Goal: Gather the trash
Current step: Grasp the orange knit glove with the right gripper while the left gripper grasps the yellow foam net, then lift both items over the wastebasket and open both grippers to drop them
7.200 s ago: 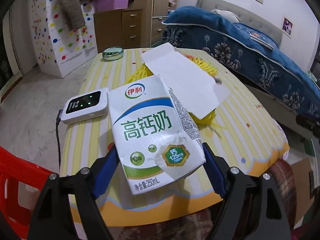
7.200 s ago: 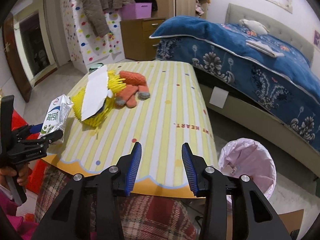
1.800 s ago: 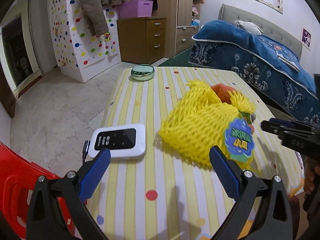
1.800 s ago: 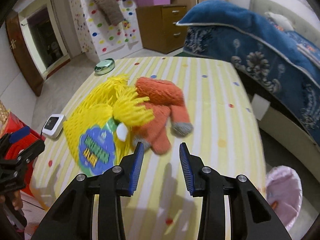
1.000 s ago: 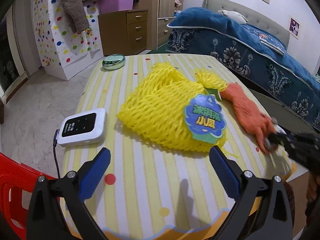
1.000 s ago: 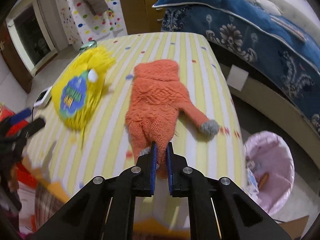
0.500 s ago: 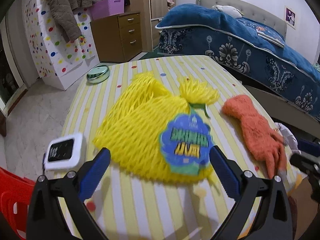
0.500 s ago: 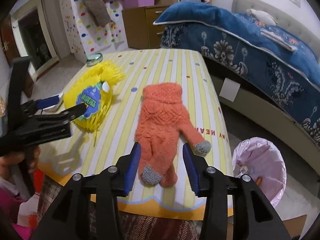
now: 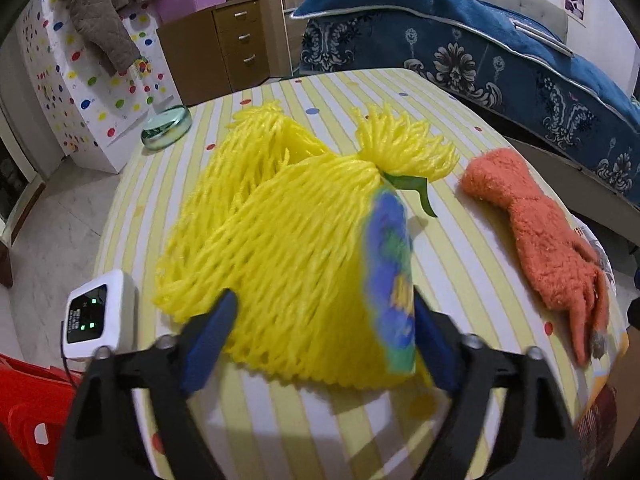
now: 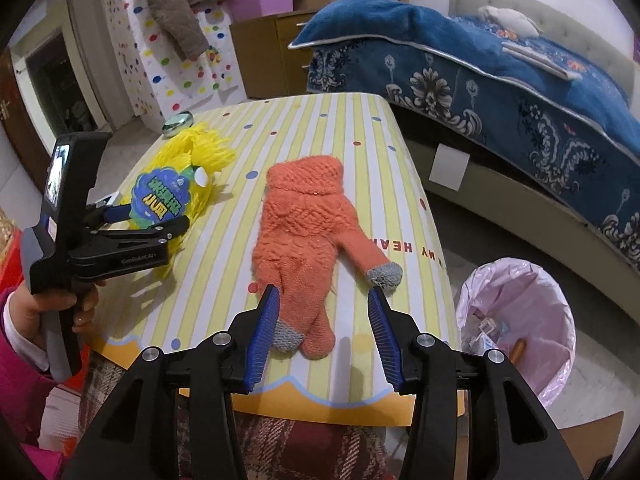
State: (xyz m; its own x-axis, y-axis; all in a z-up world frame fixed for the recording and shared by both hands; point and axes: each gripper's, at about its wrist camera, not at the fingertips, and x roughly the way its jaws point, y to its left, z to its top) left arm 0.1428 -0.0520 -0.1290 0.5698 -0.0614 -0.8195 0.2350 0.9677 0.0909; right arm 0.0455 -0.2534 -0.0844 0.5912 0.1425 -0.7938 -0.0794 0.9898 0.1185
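Note:
A yellow mesh fruit bag (image 9: pixel 288 232) with a blue-green label (image 9: pixel 390 272) lies on the striped table (image 10: pixel 360 128). My left gripper (image 9: pixel 322 300) is closing on it. Both blue pads press its near end, and the label is pushed up on edge against the right pad. In the right wrist view the same left gripper (image 10: pixel 152 218) grips the mesh bag (image 10: pixel 200 152) at the table's left. An orange knit glove (image 10: pixel 304 232) lies flat in the middle. My right gripper (image 10: pixel 324 300) hovers open over its fingertips, holding nothing.
A pink-lined trash bin (image 10: pixel 520 280) stands on the floor right of the table, with some trash inside. A white pocket router (image 9: pixel 96 312) and a green tin (image 9: pixel 166 126) lie on the table's left side. A red chair (image 9: pixel 24 400) is near left, and a blue bed (image 10: pixel 520 80) is behind.
My left gripper moved in over the mesh bag and narrowed onto it, tipping the label upright. My right gripper let go of the glove's fingers, opened and drew back slightly.

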